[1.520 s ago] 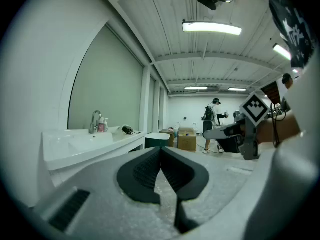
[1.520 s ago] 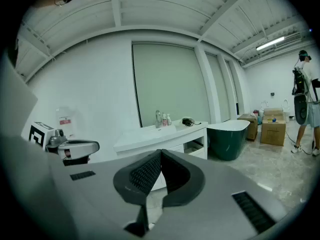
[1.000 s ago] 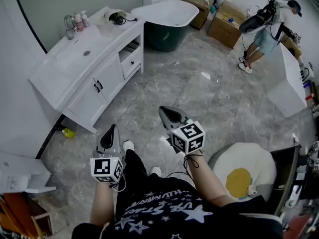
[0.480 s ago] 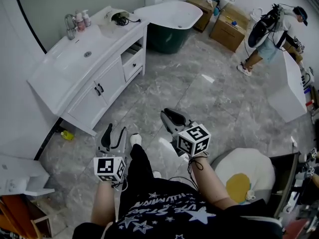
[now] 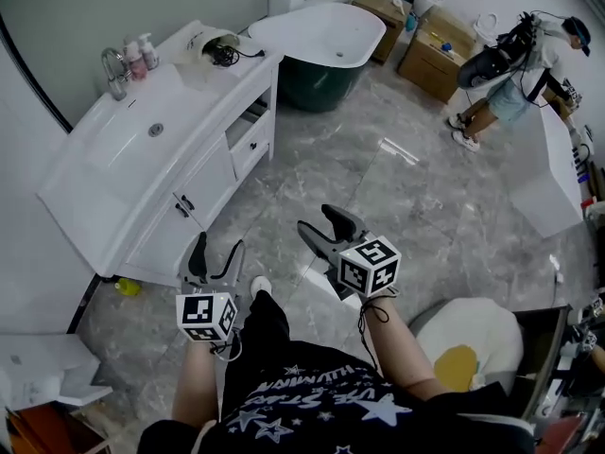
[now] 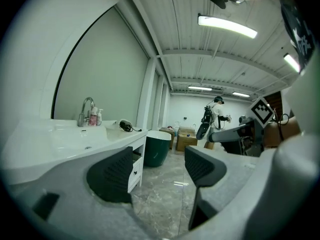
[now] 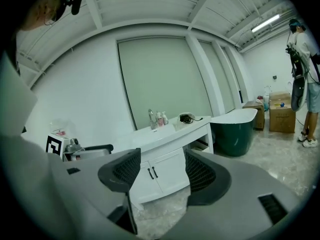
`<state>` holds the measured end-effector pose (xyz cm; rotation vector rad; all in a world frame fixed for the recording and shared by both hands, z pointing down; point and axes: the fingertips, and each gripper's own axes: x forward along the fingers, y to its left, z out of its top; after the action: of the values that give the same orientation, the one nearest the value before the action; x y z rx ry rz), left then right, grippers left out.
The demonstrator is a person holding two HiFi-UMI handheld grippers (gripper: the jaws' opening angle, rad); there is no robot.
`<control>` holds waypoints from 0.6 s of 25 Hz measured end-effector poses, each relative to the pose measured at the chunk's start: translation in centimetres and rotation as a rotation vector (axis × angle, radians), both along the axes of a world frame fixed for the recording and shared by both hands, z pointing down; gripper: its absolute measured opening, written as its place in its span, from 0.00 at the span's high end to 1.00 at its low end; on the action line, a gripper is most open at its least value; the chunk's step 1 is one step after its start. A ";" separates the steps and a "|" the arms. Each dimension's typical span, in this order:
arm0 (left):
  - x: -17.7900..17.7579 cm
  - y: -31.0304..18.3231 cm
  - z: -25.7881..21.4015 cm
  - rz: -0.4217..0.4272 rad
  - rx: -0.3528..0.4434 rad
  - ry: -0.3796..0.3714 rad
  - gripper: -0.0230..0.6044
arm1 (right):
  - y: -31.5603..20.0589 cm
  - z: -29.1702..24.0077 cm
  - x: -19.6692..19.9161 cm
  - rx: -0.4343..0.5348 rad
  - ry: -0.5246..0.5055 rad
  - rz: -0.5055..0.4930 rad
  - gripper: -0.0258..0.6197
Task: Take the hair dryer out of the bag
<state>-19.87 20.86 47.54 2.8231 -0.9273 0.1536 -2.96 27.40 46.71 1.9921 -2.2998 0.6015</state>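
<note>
Lying at the far end of the desk (image 5: 95, 173), the hair dryer (image 5: 224, 55) is a dark body with a black cord, and it rests against a pale bag (image 5: 198, 45). Whether it sits inside the bag cannot be determined at this range. A faucet (image 5: 113, 64) and two small bottles (image 5: 138, 53) stand farther along the desk, behind the sink (image 5: 142, 132). A white bathtub (image 5: 321, 28) with a dark green outer wall stands just beyond the desk's end.

Left tongs (image 5: 217, 248): jaws apart, having just been opening – nothing between the pads, only the grey marble floor (image 5: 378, 178) in the gap. Right tongs (image 5: 319, 221): same condition, jaws just opened, nothing between them; the desk's cabinet doors (image 7: 152, 173) show through the gap.

Both tongs are held over the floor, well apart from the desk and the bag. A second person (image 5: 515, 69) stands in the far corner near cardboard boxes (image 5: 440, 41).
</note>
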 end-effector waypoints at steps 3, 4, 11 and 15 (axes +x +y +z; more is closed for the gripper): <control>1.6 -5.5 0.3 0.012 -0.017 -0.006 0.45 | -5.2 -0.6 1.9 0.005 -0.004 0.026 0.54; 2.2 -7.2 0.3 0.018 -0.022 -0.008 0.45 | -6.8 -0.9 2.4 0.006 -0.007 0.033 0.54; 5.0 -17.3 -1.3 0.058 -0.023 0.005 0.45 | -16.7 -3.5 5.3 0.015 0.013 0.064 0.55; 5.6 -20.7 -0.7 0.065 -0.041 0.006 0.45 | -20.3 -2.8 5.7 -0.008 0.014 0.062 0.55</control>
<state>-14.25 0.21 46.83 2.8162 -0.8217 0.1701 2.78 7.11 43.86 2.0645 -2.2309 0.5977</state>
